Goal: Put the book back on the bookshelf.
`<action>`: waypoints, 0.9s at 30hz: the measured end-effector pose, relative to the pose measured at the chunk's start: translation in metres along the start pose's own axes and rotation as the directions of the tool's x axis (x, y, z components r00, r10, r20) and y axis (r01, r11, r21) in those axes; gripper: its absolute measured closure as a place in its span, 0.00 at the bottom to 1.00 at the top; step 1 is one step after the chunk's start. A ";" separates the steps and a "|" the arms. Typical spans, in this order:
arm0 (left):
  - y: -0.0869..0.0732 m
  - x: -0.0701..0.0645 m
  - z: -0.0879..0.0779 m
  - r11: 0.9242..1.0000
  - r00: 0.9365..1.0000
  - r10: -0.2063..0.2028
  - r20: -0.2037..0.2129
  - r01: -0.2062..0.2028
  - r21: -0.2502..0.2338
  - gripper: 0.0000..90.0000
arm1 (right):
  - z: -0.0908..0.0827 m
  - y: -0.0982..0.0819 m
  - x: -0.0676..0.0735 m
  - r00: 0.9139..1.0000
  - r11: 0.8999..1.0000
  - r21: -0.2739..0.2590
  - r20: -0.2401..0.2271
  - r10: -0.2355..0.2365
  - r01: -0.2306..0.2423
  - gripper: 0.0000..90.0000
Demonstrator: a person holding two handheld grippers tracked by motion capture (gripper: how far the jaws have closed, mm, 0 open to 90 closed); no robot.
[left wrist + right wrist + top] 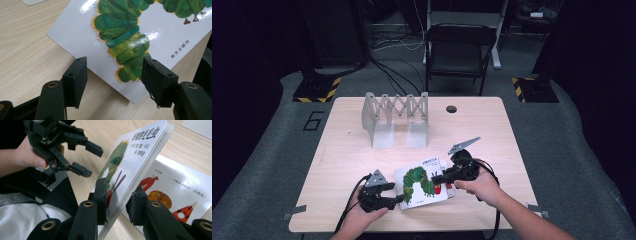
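Note:
A board book (419,184) with a green caterpillar on its white cover lies near the table's front edge. My right gripper (437,179) is at its right edge. In the right gripper view, this gripper (119,190) is shut on the cover and a thick stack of pages (135,152), which it holds tilted up. Under them lies an inside page (175,192) with pictures of food. My left gripper (394,200) stands open at the book's near left corner. Its jaws (115,66) are wide apart, with the book's edge (155,30) just beyond them. It also appears open across the book (91,160).
A grey folding rack (395,117) stands at the back of the wooden table (352,160), with a small round hole (451,109) to its right. Behind the table is a black chair (459,47), with cables on the floor.

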State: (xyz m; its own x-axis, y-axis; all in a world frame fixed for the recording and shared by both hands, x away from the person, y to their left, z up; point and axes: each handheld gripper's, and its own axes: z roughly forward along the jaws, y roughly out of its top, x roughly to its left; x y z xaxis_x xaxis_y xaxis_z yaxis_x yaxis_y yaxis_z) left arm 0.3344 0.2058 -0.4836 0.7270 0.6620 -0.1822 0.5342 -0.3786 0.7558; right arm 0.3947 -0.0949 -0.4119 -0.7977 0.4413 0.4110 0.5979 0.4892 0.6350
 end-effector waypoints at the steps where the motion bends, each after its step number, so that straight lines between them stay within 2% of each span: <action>1: 0.000 0.000 0.000 1.000 1.000 0.000 0.001 0.000 0.003 0.42 | 0.000 0.000 0.000 1.000 1.000 0.001 -0.005 -0.014 0.014 0.81; 3: 0.000 0.000 0.001 1.000 1.000 -0.011 -0.002 0.011 0.002 0.41 | -0.001 0.000 0.000 1.000 1.000 0.006 -0.011 -0.024 0.024 0.81; 4: 0.000 0.001 0.002 1.000 1.000 0.011 0.001 -0.011 0.017 0.41 | -0.002 -0.001 -0.001 0.998 0.998 0.017 -0.027 -0.056 0.056 0.81; 8: -0.001 0.001 0.005 1.000 1.000 0.012 0.006 -0.012 0.022 0.41 | -0.004 -0.003 -0.003 0.996 0.996 0.029 -0.046 -0.081 0.083 0.82; 12: 0.001 0.001 0.005 1.000 1.000 -0.008 0.017 0.008 0.009 0.41 | -0.005 -0.005 -0.005 0.995 0.996 0.035 -0.062 -0.077 0.079 0.82; 15: 0.002 0.002 0.004 1.000 1.000 0.001 0.010 -0.001 0.012 0.41 | -0.005 -0.006 -0.006 0.995 0.996 0.049 -0.078 -0.068 0.072 0.82; 18: 0.003 0.005 0.003 1.000 1.000 -0.012 0.010 0.012 0.009 0.41 | -0.005 -0.006 -0.008 0.993 0.995 0.048 -0.086 -0.078 0.082 0.83; 21: 0.004 0.009 0.001 1.000 1.000 -0.003 0.007 0.003 0.016 0.41 | -0.006 -0.007 -0.010 0.992 0.995 0.055 -0.094 -0.081 0.086 0.83; 22: 0.003 0.009 0.002 1.000 1.000 -0.019 0.001 0.019 0.002 0.41 | -0.006 -0.007 -0.010 0.992 0.994 0.055 -0.097 -0.085 0.091 0.83; 25: 0.004 0.010 0.002 1.000 1.000 -0.025 0.001 0.025 0.008 0.39 | -0.006 -0.007 -0.011 0.990 0.993 0.054 -0.102 -0.101 0.107 0.84; 27: 0.004 0.012 0.003 1.000 1.000 -0.024 0.002 0.024 0.016 0.39 | -0.006 -0.008 -0.011 0.988 0.990 0.072 -0.103 -0.114 0.121 0.85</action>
State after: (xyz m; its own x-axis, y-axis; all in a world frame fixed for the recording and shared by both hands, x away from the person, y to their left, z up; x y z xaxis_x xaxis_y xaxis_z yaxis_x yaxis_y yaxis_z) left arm 0.3462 0.2107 -0.4849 0.7148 0.6698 -0.2012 0.5581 -0.3729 0.7412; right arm 0.3984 -0.1086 -0.4176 -0.8644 0.3030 0.4012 0.5007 0.5920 0.6316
